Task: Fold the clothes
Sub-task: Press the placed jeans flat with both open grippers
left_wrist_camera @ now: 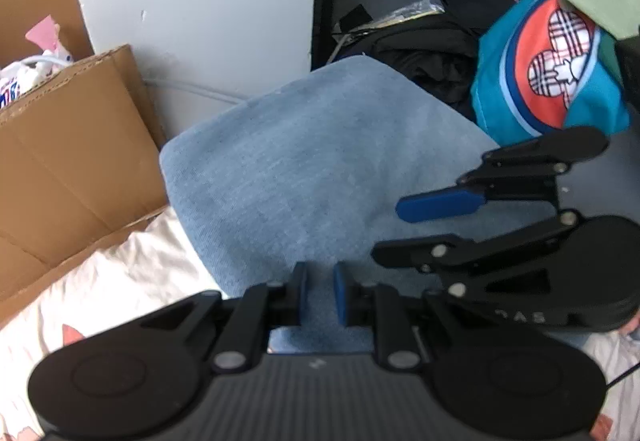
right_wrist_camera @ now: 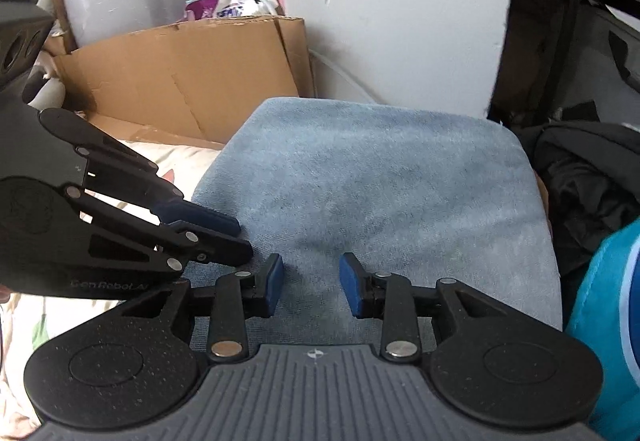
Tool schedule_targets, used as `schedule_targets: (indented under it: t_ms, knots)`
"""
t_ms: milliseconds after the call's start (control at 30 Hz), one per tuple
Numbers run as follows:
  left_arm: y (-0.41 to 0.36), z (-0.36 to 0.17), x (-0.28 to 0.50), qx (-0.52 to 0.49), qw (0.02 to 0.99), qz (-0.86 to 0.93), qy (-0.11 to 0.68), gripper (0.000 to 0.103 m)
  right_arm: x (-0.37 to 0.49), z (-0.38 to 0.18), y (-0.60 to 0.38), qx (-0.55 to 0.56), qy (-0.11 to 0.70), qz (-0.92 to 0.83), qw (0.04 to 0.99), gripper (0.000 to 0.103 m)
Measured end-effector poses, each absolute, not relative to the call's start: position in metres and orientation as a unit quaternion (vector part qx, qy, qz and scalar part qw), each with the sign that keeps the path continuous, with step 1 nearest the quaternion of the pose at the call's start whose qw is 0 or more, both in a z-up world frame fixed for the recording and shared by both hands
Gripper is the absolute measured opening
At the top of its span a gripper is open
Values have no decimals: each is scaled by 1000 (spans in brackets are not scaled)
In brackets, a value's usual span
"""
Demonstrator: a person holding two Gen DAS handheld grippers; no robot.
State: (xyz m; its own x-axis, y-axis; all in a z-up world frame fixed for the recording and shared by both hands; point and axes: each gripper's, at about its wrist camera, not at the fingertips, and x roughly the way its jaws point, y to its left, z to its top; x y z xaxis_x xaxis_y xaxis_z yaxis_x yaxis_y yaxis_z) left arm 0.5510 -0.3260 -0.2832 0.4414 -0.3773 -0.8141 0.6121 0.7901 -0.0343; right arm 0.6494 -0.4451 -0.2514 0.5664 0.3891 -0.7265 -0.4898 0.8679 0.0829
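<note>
Bedding (left_wrist_camera: pixel 120 281): pale printed sheet, spread beneath everything; cardboard box (left_wrist_camera: pixel 72 145) at its far-left edge.
Blue garment (left_wrist_camera: pixel 304 169): light-blue, already folded into a thick rounded pad; lying on the sheet, far edge close to the white wall (left_wrist_camera: pixel 200 1).
Handling: soft, napped, light and limp; likely to sag and open out if lifted by one layer only; not slippery, not fragile.
Where to grip: near edge, all layers together, one tong toward each near corner.
Teal garment (left_wrist_camera: pixel 552 81): bright printed piece, bunched just right of the blue pad, untouched.
Right gripper (right_wrist_camera: pixel 311 291): tongs spread apart, blue cloth showing between, nothing pinched.
Left gripper (left_wrist_camera: pixel 320 293): tongs narrowed to a slim gap over the near edge; pads seemingly clear of the fabric, though a thin pinch hard to rule out from this angle.
</note>
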Motion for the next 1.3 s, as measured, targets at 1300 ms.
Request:
schedule_targets:
  t_ms: [1300]
  knots:
    - [-270, -292, 456, -27, 839, -304, 451, 38, 525, -271, -579, 117, 350, 26, 929, 42]
